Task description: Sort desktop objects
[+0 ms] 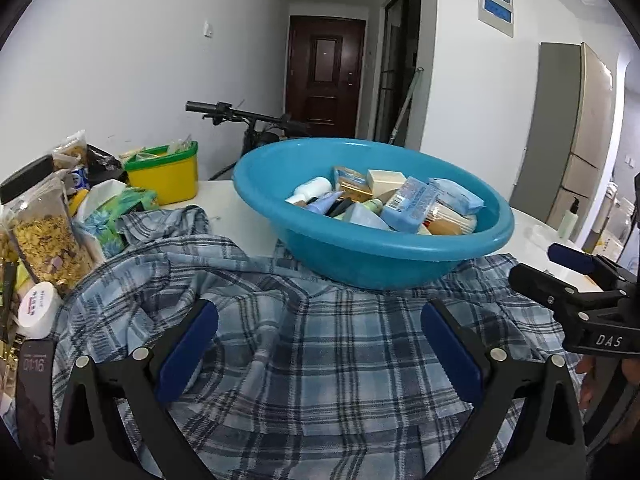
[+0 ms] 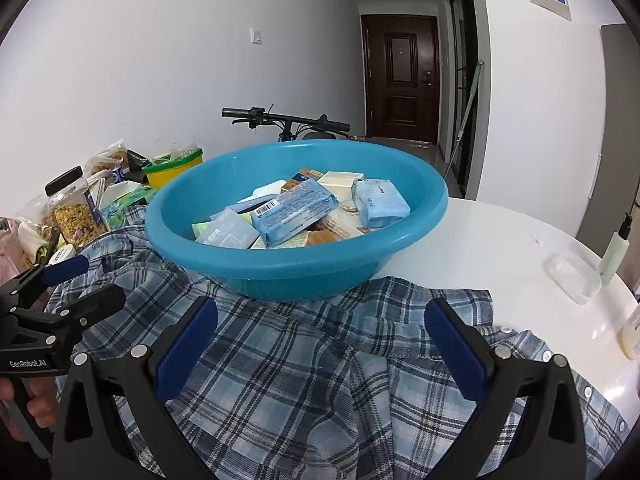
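A blue plastic basin (image 1: 360, 256) (image 2: 280, 272) holding several small boxes, packets and tubes rests partly on a crumpled blue plaid shirt (image 1: 328, 364) (image 2: 304, 376) spread over the white table (image 2: 480, 240). My left gripper (image 1: 320, 316) hovers open just above the shirt, in front of the basin, with nothing between its blue pads. My right gripper (image 2: 322, 316) is open too, over the shirt's right part, empty. Each gripper shows in the other's view: the right gripper (image 1: 556, 264) at the right edge, the left gripper (image 2: 88, 280) at the left edge.
Left of the shirt stand a cereal jar (image 1: 44, 236), snack bags, a white lidded tub (image 1: 38, 310), green tissue packs (image 1: 120, 208) and a yellow-green bin (image 1: 164, 172). At the right lie a clear soap dish (image 2: 574, 276) and pump bottles (image 2: 614, 252). A bicycle stands behind the table.
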